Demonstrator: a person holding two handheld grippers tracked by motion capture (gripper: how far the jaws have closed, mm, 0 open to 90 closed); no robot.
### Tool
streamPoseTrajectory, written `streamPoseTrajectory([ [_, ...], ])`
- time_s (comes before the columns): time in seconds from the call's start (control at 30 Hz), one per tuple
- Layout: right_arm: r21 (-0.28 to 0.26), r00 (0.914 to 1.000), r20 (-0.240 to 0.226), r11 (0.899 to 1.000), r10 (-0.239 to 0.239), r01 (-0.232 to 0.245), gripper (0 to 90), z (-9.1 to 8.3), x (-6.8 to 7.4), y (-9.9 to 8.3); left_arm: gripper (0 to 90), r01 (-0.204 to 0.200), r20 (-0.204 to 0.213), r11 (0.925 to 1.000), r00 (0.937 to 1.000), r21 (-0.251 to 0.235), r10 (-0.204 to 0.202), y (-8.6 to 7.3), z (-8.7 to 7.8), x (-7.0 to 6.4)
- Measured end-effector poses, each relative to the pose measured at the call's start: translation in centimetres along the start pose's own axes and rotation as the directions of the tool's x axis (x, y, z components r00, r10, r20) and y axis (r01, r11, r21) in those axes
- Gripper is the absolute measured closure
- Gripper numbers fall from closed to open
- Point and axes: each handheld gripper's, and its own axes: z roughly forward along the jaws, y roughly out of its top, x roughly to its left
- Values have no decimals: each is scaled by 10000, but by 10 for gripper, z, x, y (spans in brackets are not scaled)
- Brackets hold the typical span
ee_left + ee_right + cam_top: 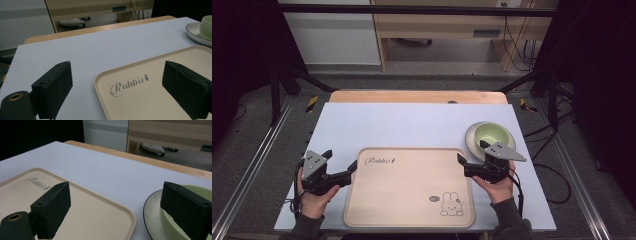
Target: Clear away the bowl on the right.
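Beige and empty, the tray [409, 187] lies flat on the pale table [412, 125] between my two hands. My left gripper [340, 167] has its jaws spread wide, straddling the tray's left rim near the "Rabbit" lettering [128, 85]. My right gripper [472, 156] is just as wide, one jaw over the tray's right corner, the other over the green bowl [492, 134] sitting on its saucer [472, 142].

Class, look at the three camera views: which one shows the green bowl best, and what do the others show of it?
The high view: the green bowl shows whole, sitting on its plate. The right gripper view has it close, but a jaw hides part of it. The left gripper view catches just its side at the frame's right edge.
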Motion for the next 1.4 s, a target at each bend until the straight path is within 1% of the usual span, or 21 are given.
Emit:
streamPoseTrajectory([
  [0.1, 93, 10000, 9, 10000, 21, -21, 98, 0, -1, -1, 94, 13, 14, 10000, 10000, -8, -13, 0, 0, -1],
  [0.27, 61, 9999, 98, 9999, 101, -102, 98, -3, -3, -1, 99, 8, 54, 9999, 10000, 110, -9, -2, 1, 0],
  [0.5, -2, 9996, 191, 9997, 229, -229, 100, -7, -7, 0, 108, 30, 100, 9999, 9999, 156, -31, -2, 2, -1],
  [0.77, -63, 9985, 414, 9994, 348, -346, 103, -12, -13, 1, 108, 33, 2, 9998, 10000, 201, -33, -3, 2, -1],
  [0.8, -46, 9981, 494, 9993, 372, -370, 104, -13, -14, 1, 108, 74, 109, 9999, 9999, 150, -76, -3, 3, 0],
  [0.87, -24, 9979, 536, 9994, 357, -356, 103, -14, -15, 1, 109, 92, 167, 9999, 9998, 114, -94, -2, 3, -1],
  [1.07, -29, 9972, 640, 9992, 391, -389, 104, -16, -17, 3, 110, 103, 183, 9999, 9998, 76, -105, -3, 2, -1],
  [1.3, 8, 9954, 852, 9990, 435, -437, 105, -18, -21, 4, 109, -6, 179, 9999, 9998, 151, 3, -4, 2, -2],
  [1.4, 88, 9942, 942, 9985, 522, -532, 105, -18, -23, 4, 109, -35, 209, 9999, 9998, 167, 32, -4, 3, -3],
])
